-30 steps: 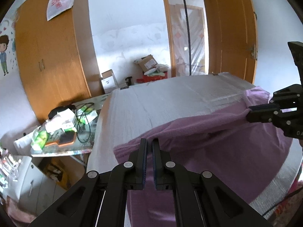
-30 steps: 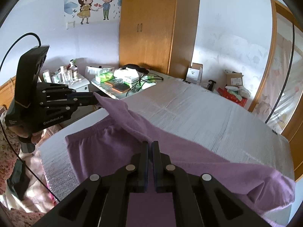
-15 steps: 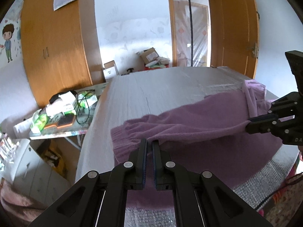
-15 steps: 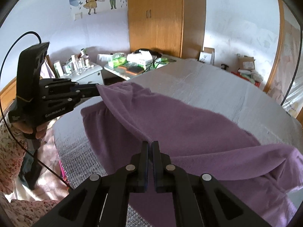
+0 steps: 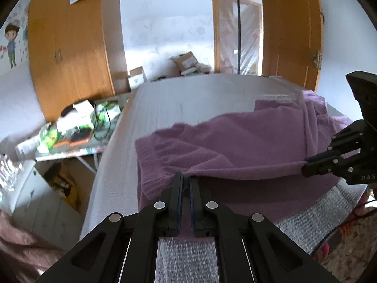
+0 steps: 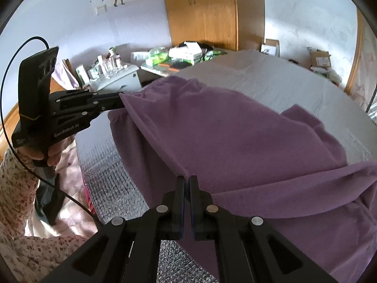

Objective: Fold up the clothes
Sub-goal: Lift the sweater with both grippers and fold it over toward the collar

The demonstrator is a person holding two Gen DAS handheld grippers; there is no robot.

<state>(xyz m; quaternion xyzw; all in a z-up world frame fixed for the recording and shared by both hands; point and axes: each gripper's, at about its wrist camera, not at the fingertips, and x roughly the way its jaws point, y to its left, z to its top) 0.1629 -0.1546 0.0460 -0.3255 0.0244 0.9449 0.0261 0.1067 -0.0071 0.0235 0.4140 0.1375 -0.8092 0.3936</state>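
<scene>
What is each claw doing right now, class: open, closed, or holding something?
Left claw: closed on the edge of the purple fleece garment.
Right claw: closed on the same garment's edge.

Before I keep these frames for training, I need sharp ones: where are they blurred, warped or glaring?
Left wrist view: the wardrobe and cluttered side table are motion-smeared, the left gripper sharp; bright doorway washes out. Right wrist view: purple garment soft at its far edge, right gripper crisp. Both: fisheye bends edges, dark corners.
</scene>
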